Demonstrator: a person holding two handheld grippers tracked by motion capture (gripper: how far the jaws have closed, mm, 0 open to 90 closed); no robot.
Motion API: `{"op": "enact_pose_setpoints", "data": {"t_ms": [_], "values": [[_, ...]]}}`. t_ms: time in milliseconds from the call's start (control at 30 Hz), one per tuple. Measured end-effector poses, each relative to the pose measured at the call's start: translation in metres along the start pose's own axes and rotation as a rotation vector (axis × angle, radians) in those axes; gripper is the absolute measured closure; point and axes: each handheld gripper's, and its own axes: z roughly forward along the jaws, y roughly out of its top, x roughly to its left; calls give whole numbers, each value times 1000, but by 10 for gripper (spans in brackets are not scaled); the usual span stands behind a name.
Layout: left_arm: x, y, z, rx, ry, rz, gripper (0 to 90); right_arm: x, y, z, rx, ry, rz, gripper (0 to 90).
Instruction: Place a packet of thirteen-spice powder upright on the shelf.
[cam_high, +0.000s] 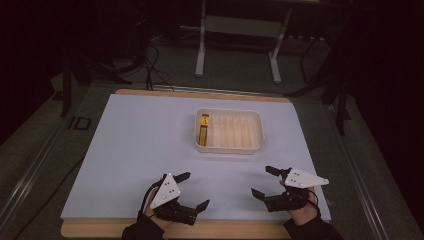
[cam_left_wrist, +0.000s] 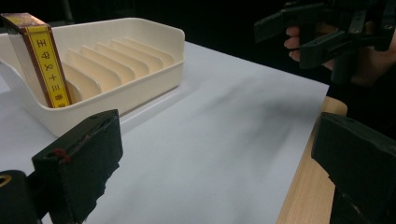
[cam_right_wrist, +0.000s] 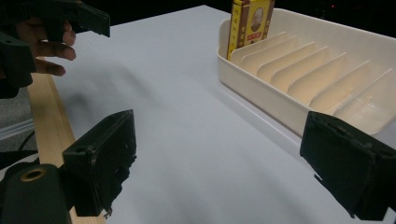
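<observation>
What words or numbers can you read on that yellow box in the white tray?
Yellow spine strip of the box: a column of dark red characters, too blurred to read for sure.
Front of the box in the right gripper view: a small portrait and a red label, print too small to read.
White tray: no writing.
Tongs of both grippers: no writing.

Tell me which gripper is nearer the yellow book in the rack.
Left, slightly. The left gripper sits near and just left of the yellow book; the right gripper is near and farther right, both jaws open.
</observation>
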Motion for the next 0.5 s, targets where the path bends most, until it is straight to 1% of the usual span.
{"op": "enact_pose_setpoints", "data": {"t_ms": [233,500], "values": [[1,0,0,-3,5,-12,28,-1,0,0,0,1,2,106],[2,-1,0,-3,16,-10,29,-2,-1,0,2,-3,5,106]]}}
